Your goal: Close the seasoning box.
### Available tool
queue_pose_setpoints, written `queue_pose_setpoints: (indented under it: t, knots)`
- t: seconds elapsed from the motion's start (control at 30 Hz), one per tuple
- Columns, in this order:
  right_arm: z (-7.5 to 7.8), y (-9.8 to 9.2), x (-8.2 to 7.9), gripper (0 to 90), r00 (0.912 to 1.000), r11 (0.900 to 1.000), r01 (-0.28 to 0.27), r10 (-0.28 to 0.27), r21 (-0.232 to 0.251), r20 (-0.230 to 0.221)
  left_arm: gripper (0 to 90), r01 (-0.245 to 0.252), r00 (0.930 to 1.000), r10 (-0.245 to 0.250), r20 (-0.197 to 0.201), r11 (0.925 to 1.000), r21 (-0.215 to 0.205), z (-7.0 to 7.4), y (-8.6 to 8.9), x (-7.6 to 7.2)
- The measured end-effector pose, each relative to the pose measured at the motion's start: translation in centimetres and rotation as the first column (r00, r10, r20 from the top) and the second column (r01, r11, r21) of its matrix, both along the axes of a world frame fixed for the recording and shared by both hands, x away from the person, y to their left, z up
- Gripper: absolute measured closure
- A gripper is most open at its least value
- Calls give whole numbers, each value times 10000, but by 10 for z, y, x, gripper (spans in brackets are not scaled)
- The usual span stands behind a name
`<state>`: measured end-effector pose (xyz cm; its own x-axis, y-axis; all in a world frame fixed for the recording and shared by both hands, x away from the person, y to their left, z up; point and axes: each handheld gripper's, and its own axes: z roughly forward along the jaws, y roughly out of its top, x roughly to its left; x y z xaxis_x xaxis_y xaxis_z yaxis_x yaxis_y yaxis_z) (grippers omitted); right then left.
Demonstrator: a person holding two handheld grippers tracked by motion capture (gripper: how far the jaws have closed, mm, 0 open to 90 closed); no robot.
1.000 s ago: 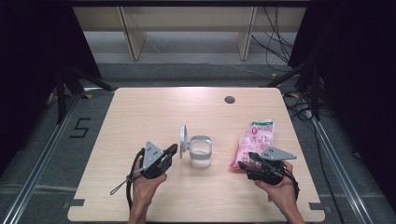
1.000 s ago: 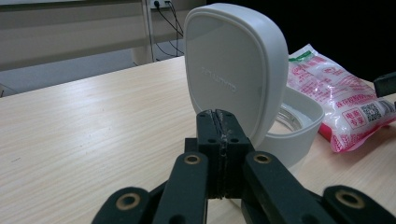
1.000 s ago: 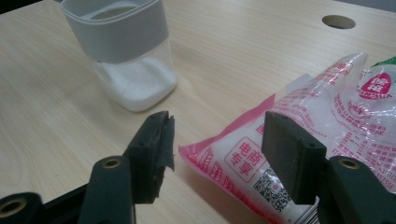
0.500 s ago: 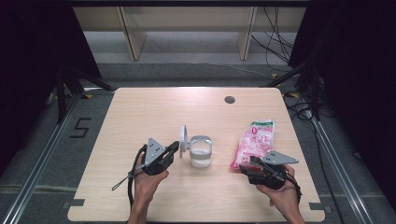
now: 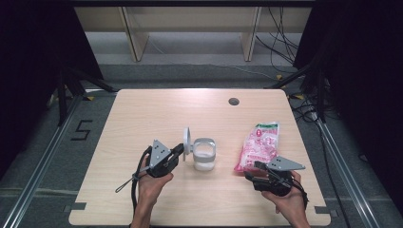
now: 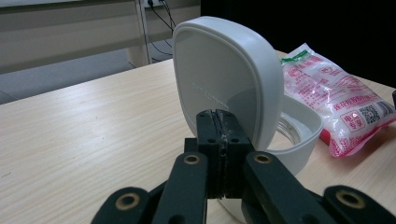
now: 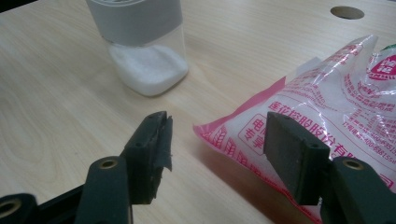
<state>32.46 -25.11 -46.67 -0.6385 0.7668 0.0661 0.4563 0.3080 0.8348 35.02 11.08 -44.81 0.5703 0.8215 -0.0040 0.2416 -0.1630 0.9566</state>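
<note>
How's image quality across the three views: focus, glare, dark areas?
High view: table evenly lit, surroundings fall to black, mild softness overall. Left gripper view: lid is sharp, the shut left gripper slightly soft up close, background dark at upper right. Right gripper view: open right gripper blurred at close range, glare streaks on the pink bag, jar reasonably sharp.

jar (image 5: 204, 154): middle of the table (image 5: 142, 114), nearer the near edge
lid (image 5: 187, 140): upright at the jar's left rim
bag (image 5: 259, 146): right of the jar, apart from it
left gripper (image 5: 177, 151): just left of the lid
right gripper (image 5: 252, 172): at the bag's near end
</note>
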Motion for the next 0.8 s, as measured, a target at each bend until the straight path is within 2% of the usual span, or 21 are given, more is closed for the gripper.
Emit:
queue_pose_setpoints:
  t: [0.07,0.1,0.2,0.23,0.43,0.5,0.6,0.63,0.77,0.8]
  knots:
    - [0,1,-2,411,10000,9999,-32,33,150,-63,882,8,10000,-8,30,10000,28,1,-1,0]
    - [0,0,-1,411,9999,9998,-166,166,87,32,883,10,10000,-10,47,10000,56,1,-1,0]
    - [0,0,-2,410,10000,10000,-77,77,42,-28,883,32,10000,-32,34,10000,56,1,-1,1]
    - [0,1,-4,411,9996,9999,-32,36,151,-278,883,25,10000,-25,41,10000,74,2,-1,1]
    - [0,0,-4,410,9998,10000,-63,65,71,-210,880,73,9999,-75,112,9999,147,4,-4,1]
    - [-1,-1,-3,411,9999,9999,-166,165,7,11,879,84,9999,-87,128,9998,173,4,-5,0]
    - [-1,-1,-3,411,9999,9999,-161,161,-5,35,878,119,9998,-122,156,9998,177,4,-7,0]
    - [-1,0,-5,411,9998,9999,-7,10,167,-219,878,136,9998,-139,164,9998,146,4,-8,0]
    - [-2,0,-5,411,9995,9998,-92,97,174,-295,877,149,9998,-152,133,9997,213,5,-9,0]
    - [-2,0,-5,411,9998,9999,-52,55,155,-197,877,193,9997,-197,147,9995,270,5,-9,0]
